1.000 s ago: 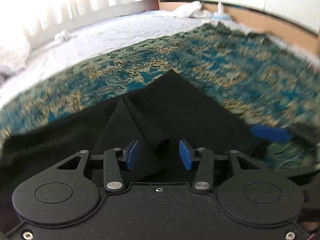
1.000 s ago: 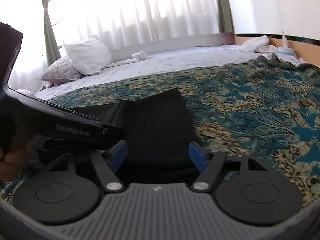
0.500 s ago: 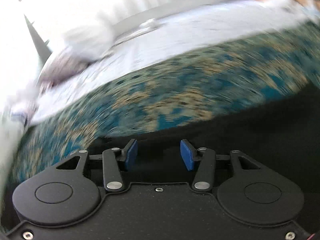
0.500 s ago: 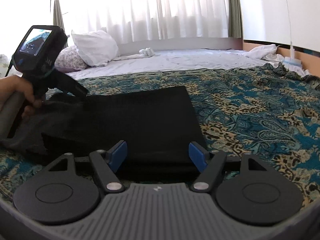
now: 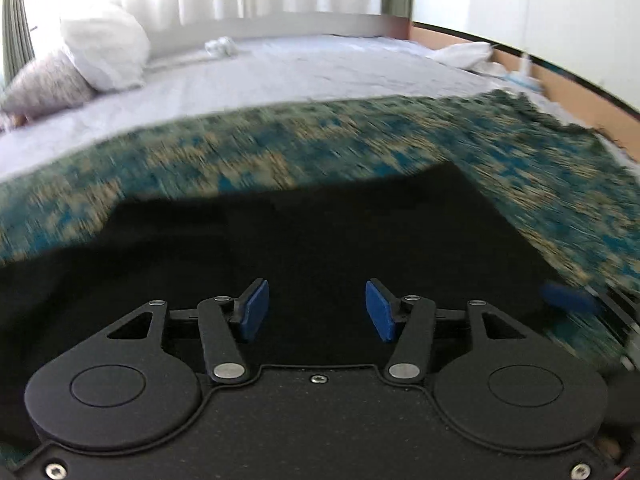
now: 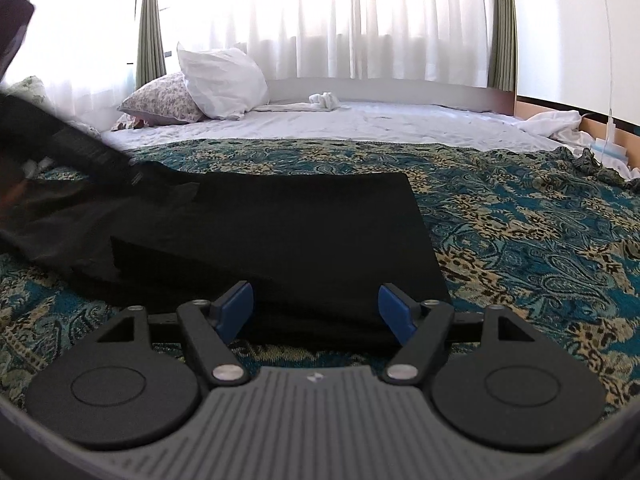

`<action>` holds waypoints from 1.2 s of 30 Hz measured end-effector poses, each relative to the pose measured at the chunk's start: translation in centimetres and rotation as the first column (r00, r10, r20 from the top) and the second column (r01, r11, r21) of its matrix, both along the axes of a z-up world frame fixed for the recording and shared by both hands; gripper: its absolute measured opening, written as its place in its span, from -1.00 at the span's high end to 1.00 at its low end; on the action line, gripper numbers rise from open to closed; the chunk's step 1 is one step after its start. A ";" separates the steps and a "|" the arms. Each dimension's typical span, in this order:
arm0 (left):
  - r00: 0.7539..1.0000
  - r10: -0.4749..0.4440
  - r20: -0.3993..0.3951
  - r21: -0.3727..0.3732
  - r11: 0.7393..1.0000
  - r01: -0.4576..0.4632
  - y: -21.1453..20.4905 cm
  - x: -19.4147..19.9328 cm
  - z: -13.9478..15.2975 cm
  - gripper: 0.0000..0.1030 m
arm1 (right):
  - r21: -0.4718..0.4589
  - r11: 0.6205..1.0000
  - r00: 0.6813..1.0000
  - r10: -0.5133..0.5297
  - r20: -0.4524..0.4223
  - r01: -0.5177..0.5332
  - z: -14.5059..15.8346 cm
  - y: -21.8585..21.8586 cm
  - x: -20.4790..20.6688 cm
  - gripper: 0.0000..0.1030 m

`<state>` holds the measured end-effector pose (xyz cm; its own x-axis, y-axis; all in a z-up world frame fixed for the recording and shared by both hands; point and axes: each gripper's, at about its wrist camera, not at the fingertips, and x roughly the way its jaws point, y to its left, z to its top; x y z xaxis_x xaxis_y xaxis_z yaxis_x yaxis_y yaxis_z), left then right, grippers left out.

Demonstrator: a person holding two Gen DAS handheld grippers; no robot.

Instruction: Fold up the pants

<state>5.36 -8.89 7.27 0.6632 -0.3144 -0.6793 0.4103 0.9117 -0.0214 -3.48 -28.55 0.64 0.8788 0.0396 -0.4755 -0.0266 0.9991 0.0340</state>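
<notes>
The black pants (image 6: 300,232) lie folded on the patterned bedspread (image 6: 540,232), one layer doubled over another with a straight right edge. My right gripper (image 6: 316,312) stands open at the pants' near edge; the fabric edge runs between its blue pads (image 6: 236,306), which do not press on it. My left gripper (image 5: 318,310) hovers over the black pants (image 5: 320,232). Its jaws are opening, and nothing is pinched between its blue pads (image 5: 256,308). The left tool's dark body (image 6: 92,156) shows blurred over the loose left part of the pants.
The teal and tan bedspread (image 5: 280,152) covers the near half of the bed, with white sheet (image 6: 360,120) beyond. Two pillows (image 6: 216,84) lie at the far left under curtained windows. A wooden bed edge (image 5: 560,80) and crumpled white cloth (image 6: 556,124) sit at the right.
A fold of black fabric stood between the left pads a second ago; it is gone and the pads stand wider. The left tool swung off leftward. The right gripper stayed put.
</notes>
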 end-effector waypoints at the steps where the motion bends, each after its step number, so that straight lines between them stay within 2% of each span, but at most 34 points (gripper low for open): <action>1: 1.000 -0.008 0.004 -0.009 1.000 0.008 0.1 -0.6 -0.3 -0.06 | 0.000 1.000 1.000 0.000 0.001 0.000 0.0 0.0 -0.1 -0.59; 3: 0.999 -0.029 0.045 0.014 0.999 0.028 -0.3 -1.6 -1.0 -0.18 | -0.008 1.000 1.000 0.001 0.001 -0.001 0.0 0.1 -0.1 -0.61; 6: 0.993 -0.070 0.092 0.111 0.992 0.060 -1.9 -2.6 -2.2 -0.18 | -0.038 0.999 1.000 -0.004 0.002 0.004 0.0 0.5 -0.2 -0.67; 8: 0.985 -0.119 0.121 0.144 0.984 0.101 -2.7 -3.3 -2.8 -0.19 | -0.052 0.998 1.000 -0.023 0.009 0.023 0.0 0.5 -0.4 -0.74; 12: 0.967 -0.190 0.170 0.196 0.968 0.156 -3.7 -4.6 -3.4 -0.28 | -0.019 0.996 0.996 -0.087 0.023 0.087 0.3 -0.9 -1.3 -0.91; 17: 0.953 -0.244 0.181 0.266 0.945 0.191 -4.4 -5.0 -4.0 -0.28 | 0.023 0.987 0.987 -0.159 0.005 0.158 0.3 -2.9 -2.1 -0.94; 23: 0.930 -0.292 0.221 0.299 0.928 0.221 -3.5 -6.6 -3.5 -0.27 | 0.021 0.978 0.978 -0.210 -0.007 0.210 0.0 -4.0 -2.9 -0.96; 24: 0.931 -0.294 0.216 0.306 0.926 0.221 -3.3 -6.8 -3.4 -0.10 | 0.016 0.977 0.977 -0.212 -0.010 0.212 0.0 -4.1 -3.0 -0.96; 26: 0.931 -0.307 0.198 0.305 0.922 0.239 -3.0 -7.0 -3.3 0.10 | 0.004 0.977 0.977 -0.211 -0.018 0.212 -0.2 -4.1 -3.0 -0.96; 32: 0.918 -0.335 0.210 0.357 0.901 0.247 -3.6 -7.5 -3.9 0.10 | -0.012 0.982 0.981 -0.190 -0.029 0.190 -0.4 -3.8 -3.0 -0.96; 34: 0.916 -0.349 0.199 0.349 0.898 0.266 -3.6 -7.8 -3.8 0.10 | -0.008 0.983 0.983 -0.182 -0.031 0.182 -0.4 -3.7 -2.8 -0.97; 36: 0.912 -0.366 0.186 0.311 0.902 0.299 -3.0 -8.2 -3.0 0.10 | -0.008 0.984 0.984 -0.175 -0.037 0.175 -0.5 -3.5 -2.7 -0.98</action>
